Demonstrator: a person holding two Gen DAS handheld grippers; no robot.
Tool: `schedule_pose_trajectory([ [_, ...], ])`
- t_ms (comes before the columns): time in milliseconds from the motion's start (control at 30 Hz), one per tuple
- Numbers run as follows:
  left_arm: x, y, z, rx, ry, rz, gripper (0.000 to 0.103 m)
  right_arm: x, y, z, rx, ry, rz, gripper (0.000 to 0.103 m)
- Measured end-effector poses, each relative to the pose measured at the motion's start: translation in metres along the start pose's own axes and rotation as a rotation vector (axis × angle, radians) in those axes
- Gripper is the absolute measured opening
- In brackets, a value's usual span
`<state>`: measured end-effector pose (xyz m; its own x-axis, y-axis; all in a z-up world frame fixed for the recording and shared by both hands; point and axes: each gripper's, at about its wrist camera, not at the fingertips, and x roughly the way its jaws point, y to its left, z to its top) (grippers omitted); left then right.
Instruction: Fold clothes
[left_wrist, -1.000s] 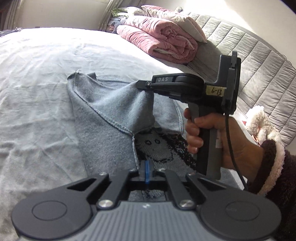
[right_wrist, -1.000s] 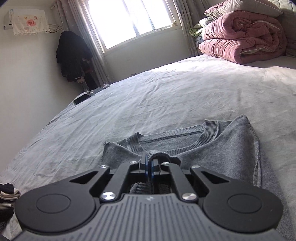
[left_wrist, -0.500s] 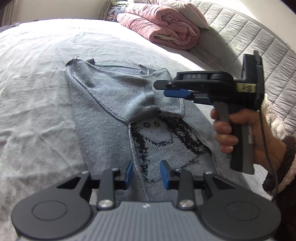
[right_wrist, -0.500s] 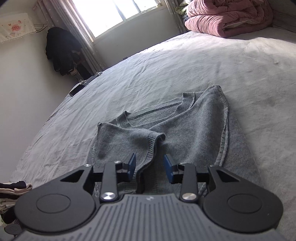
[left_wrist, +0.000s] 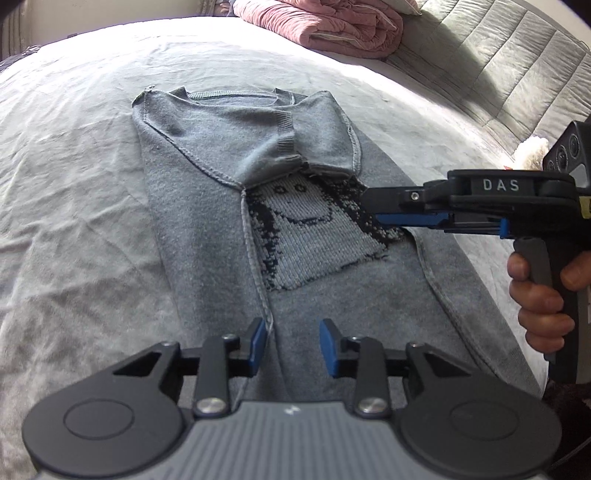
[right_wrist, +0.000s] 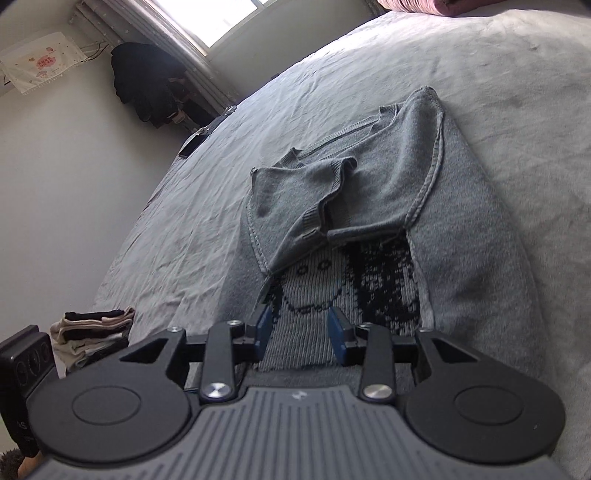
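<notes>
A grey knitted sweater (left_wrist: 207, 229) lies flat on the bed, collar at the far end. Both sleeves are folded inward, and their cuffs meet over the top of a knitted face pattern (left_wrist: 314, 236). My left gripper (left_wrist: 291, 343) hovers open over the sweater's lower body, beside a seam, with nothing between its blue pads. My right gripper (left_wrist: 384, 210) comes in from the right, side-on above the pattern's right edge, held by a hand (left_wrist: 539, 295). In its own view the right gripper (right_wrist: 301, 325) is open and empty over the sweater's (right_wrist: 472, 258) pattern.
A folded pink quilt (left_wrist: 325, 22) and a grey quilted headboard (left_wrist: 498, 66) lie past the collar. A small stack of folded clothes (right_wrist: 92, 332) sits at the bed's left edge. A phone (right_wrist: 190, 146) lies near the far corner, below dark clothes (right_wrist: 147, 81) hanging by the window.
Both grippers were shut on the sleeve cuffs a second ago. They have opened, let the cuffs drop onto the chest, and drawn back toward the sweater's lower part.
</notes>
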<state>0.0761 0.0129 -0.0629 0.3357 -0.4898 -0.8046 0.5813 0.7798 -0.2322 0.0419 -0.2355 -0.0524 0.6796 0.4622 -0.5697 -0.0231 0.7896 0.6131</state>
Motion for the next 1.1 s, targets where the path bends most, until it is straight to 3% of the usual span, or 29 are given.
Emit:
schedule_pose_trajectory([
  [267, -0.024, -0.029, -0.037, 0.019, 0.057, 0.052, 0.033, -0.016, -0.015, -0.031, 0.090, 0.074, 0.090, 0.039],
  [367, -0.039, -0.040, -0.058, 0.022, 0.041, 0.093, 0.033, -0.018, -0.013, -0.044, 0.087, 0.142, 0.144, 0.038],
  [633, -0.061, -0.068, -0.100, 0.038, -0.018, 0.245, 0.033, -0.023, 0.007, -0.066, 0.011, 0.248, 0.176, 0.039],
  [1100, -0.079, -0.076, -0.143, 0.014, -0.056, 0.376, 0.030, -0.018, 0.029, -0.088, -0.021, 0.378, 0.246, 0.038],
])
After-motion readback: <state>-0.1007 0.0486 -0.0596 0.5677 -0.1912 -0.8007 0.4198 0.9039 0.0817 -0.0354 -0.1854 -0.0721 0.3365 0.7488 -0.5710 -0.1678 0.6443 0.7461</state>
